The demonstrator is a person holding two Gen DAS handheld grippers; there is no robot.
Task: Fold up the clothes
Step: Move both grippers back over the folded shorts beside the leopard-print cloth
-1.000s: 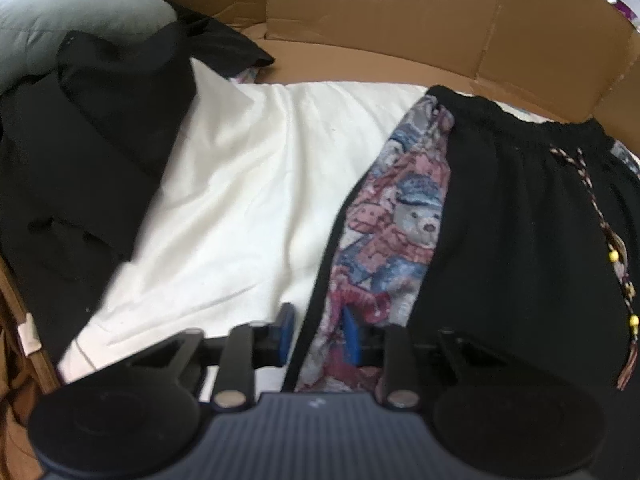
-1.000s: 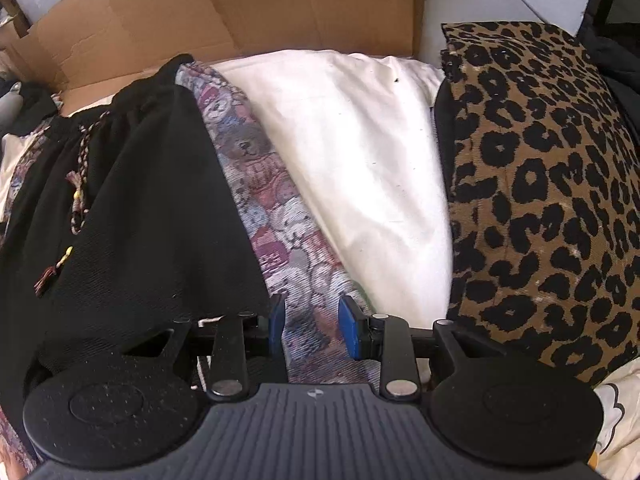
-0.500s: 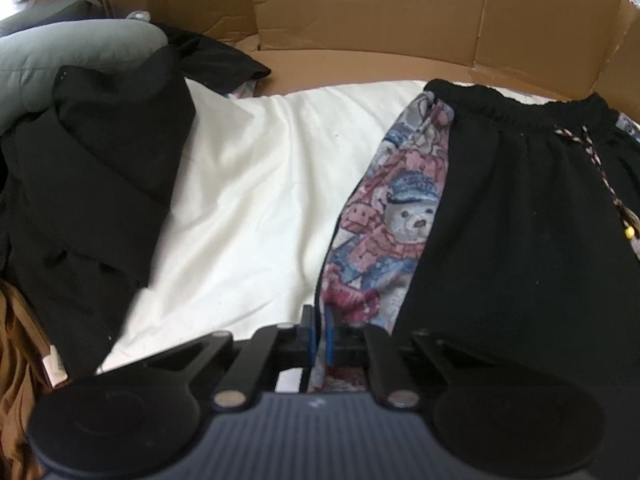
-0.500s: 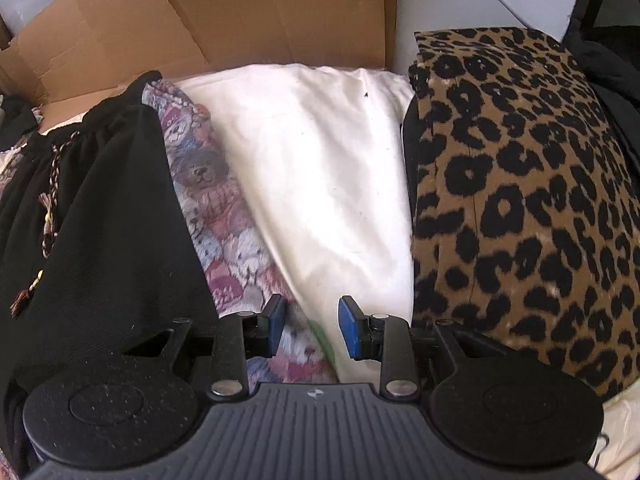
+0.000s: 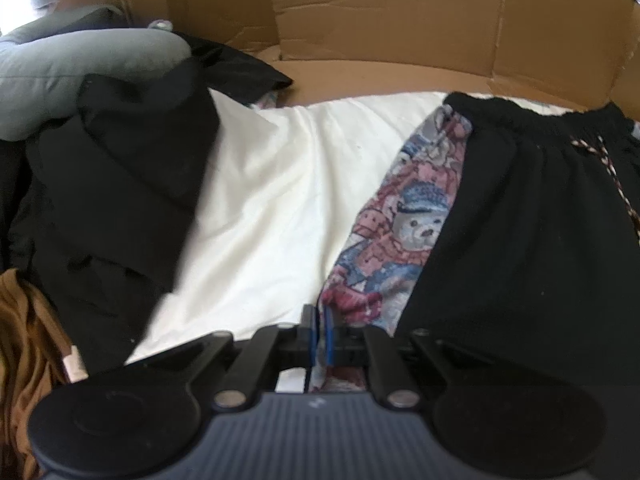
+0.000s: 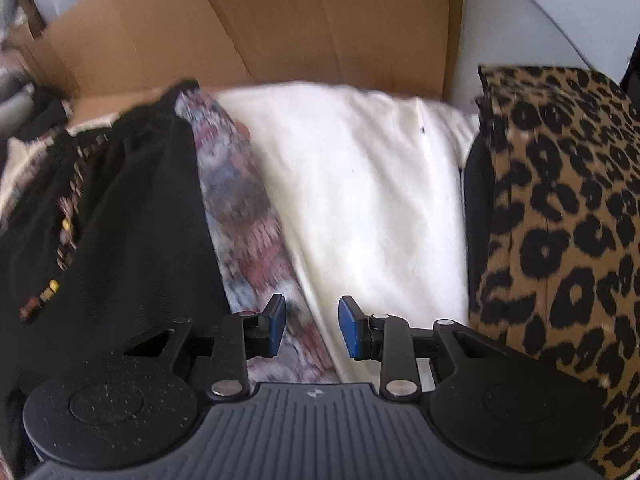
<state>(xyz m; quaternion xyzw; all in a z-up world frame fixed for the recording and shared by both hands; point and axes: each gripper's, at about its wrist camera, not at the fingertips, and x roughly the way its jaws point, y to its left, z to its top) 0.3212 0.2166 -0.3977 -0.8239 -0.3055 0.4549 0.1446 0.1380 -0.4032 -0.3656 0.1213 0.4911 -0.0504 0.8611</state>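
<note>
At the left edge of the white bedding (image 5: 272, 200) lies a pile of black clothes (image 5: 120, 184), with a grey cushion (image 5: 72, 60) behind it. The left gripper (image 5: 319, 334) is closed on the bear-print side strip (image 5: 404, 232) of the black shorts (image 5: 532, 240), which lie in the middle of the bedding. The right gripper (image 6: 312, 326) stands open over the other strip's edge. A leopard-print pillow (image 6: 560, 220) crowds the right edge. A cardboard wall (image 6: 300, 20) closes the far side.
</note>
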